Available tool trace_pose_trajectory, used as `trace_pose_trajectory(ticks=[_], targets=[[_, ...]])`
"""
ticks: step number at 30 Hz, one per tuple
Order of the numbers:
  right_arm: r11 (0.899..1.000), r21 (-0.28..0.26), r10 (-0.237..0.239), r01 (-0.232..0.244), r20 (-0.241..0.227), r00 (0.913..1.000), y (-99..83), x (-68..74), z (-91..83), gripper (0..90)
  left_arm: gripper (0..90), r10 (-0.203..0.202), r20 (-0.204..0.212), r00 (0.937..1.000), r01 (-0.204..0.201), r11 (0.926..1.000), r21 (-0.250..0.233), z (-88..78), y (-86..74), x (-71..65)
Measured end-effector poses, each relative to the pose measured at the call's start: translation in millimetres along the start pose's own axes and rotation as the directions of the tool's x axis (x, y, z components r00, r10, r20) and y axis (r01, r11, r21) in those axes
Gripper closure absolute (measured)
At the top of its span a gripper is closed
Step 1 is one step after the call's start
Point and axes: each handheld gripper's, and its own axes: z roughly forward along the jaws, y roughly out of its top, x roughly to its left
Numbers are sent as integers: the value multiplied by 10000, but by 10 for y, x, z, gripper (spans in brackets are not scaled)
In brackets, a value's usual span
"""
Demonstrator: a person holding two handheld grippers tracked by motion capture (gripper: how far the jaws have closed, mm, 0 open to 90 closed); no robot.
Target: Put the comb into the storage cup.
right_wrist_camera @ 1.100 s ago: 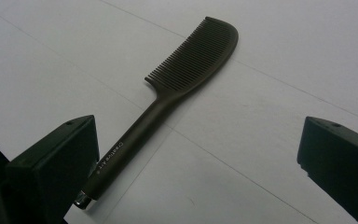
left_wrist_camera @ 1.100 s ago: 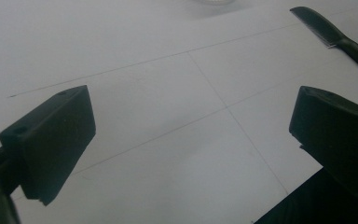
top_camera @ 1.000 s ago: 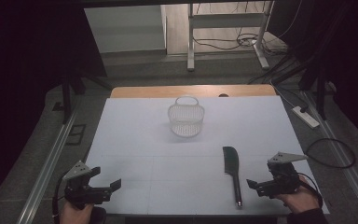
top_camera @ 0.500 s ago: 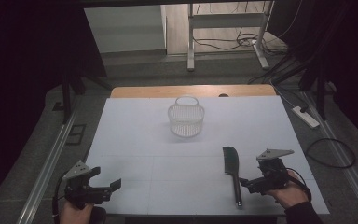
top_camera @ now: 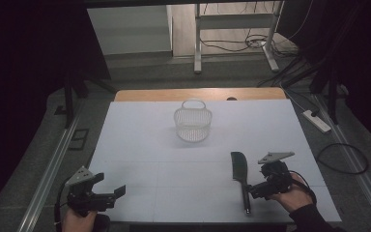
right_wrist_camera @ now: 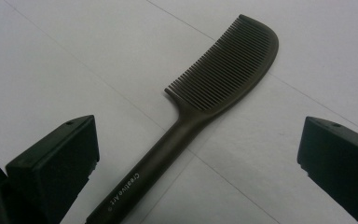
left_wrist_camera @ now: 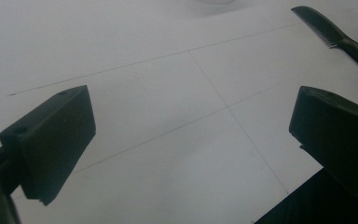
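A dark comb with a long handle lies flat on the white table top, teeth end pointing away from me. In the right gripper view the comb runs up between the two black jaws, which stand wide apart on either side of its handle. My right gripper is open just right of the handle. A small white wire basket stands upright at the table's middle back. My left gripper is open near the front left corner, holding nothing. The comb's tip appears far off in the left gripper view.
A wooden strip borders the table's far edge. A power strip and cables lie on the floor at the right. A metal rail runs along the floor on the left. A white frame stands behind the table.
My right gripper has moved left and forward, from the table's right edge to close beside the comb's handle. The left gripper, comb and basket have stayed put.
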Motion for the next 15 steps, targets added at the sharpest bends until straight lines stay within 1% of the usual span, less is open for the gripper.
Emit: trace_pose_trajectory(ticks=[1, 5, 6, 9, 10, 15], targets=[[9999, 128, 47, -47, -13, 10000, 22, 15, 14, 0, 10, 2, 1, 10000, -2, 10000, -1, 0, 0, 0], [9996, 282, -33, 34, -34, 10000, 51, 28, 36, 0, 10, -6, 9, 10000, 6, 10000, -6, 0, 0, 2], [9993, 377, -28, 32, -111, 9999, 68, 40, 52, 0, 10, -10, 10, 10000, 10, 10000, -1, 1, 0, 2], [9990, 434, -53, 61, -166, 9998, 81, 45, 67, 0, 10, 1, 7, 10000, -1, 10000, 2, 1, 1, 1], [9985, 527, -117, 127, -200, 9997, 94, 55, 85, 0, 10, -11, 11, 10000, 11, 10000, -1, 1, 1, 2], [9967, 776, -211, 222, -152, 9997, 127, 84, 140, 0, 10, 11, 2, 10000, -11, 10000, 10, 3, 2, 0]])
